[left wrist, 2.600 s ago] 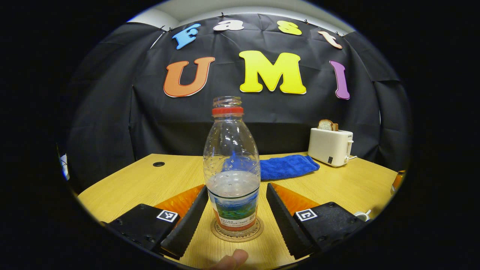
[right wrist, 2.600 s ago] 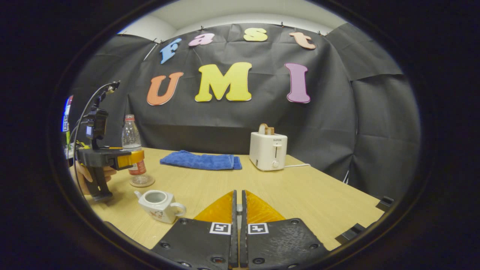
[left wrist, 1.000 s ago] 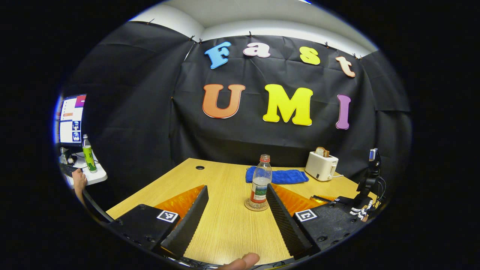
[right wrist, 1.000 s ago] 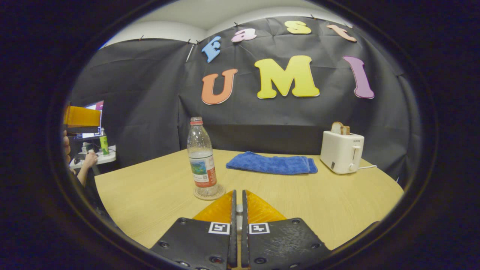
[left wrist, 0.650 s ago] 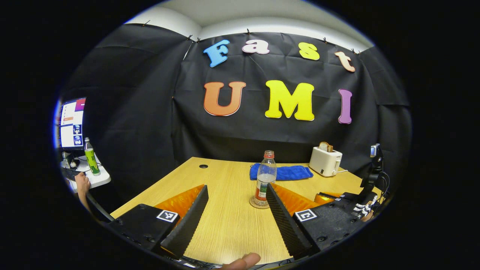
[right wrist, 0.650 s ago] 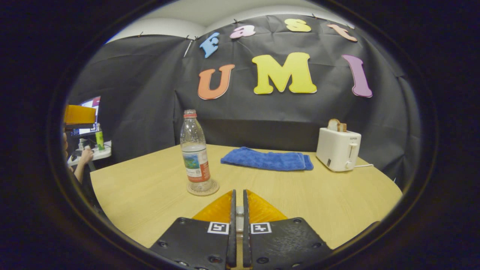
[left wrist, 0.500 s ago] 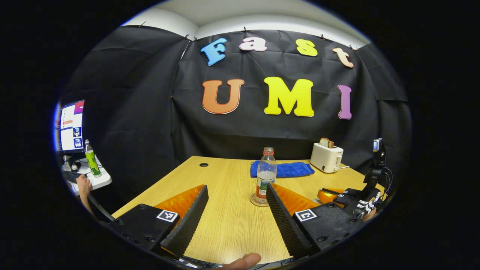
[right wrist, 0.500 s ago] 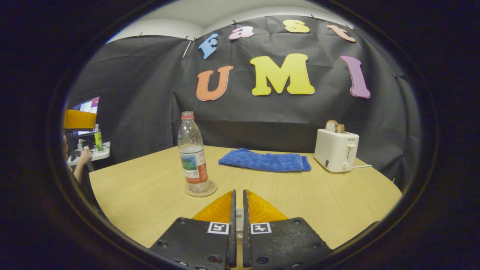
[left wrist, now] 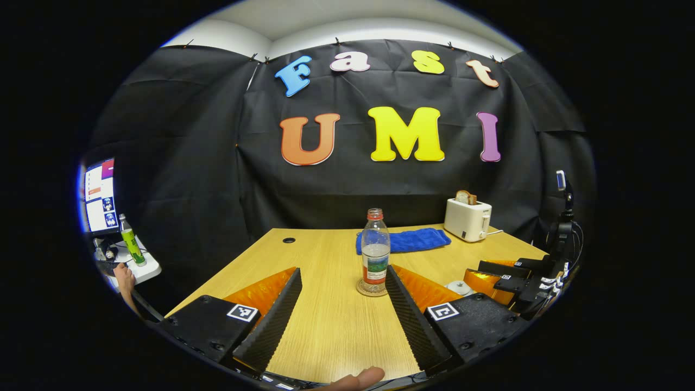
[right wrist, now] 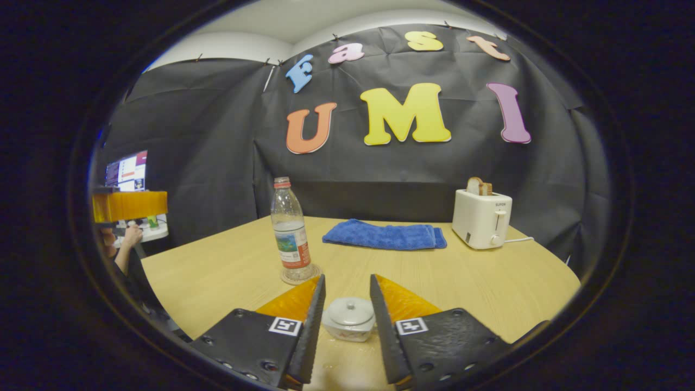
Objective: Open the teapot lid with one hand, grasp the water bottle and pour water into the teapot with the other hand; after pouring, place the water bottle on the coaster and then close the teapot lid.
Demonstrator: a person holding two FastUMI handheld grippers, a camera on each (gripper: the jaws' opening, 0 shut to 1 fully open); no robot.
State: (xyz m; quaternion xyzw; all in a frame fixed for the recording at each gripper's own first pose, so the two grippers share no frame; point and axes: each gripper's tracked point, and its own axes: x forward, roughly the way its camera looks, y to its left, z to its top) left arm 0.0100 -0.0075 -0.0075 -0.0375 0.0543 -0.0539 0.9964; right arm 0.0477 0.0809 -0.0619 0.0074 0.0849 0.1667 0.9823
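Both tongs parted, right tongs straddling teapot

Each gripper body is black, screwed, with square coded markers

Water bottle on coaster, teapot before it, towel behind.

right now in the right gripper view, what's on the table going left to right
water bottle on its coaster → teapot with its lid on, between the open fingers → blue towel → toaster
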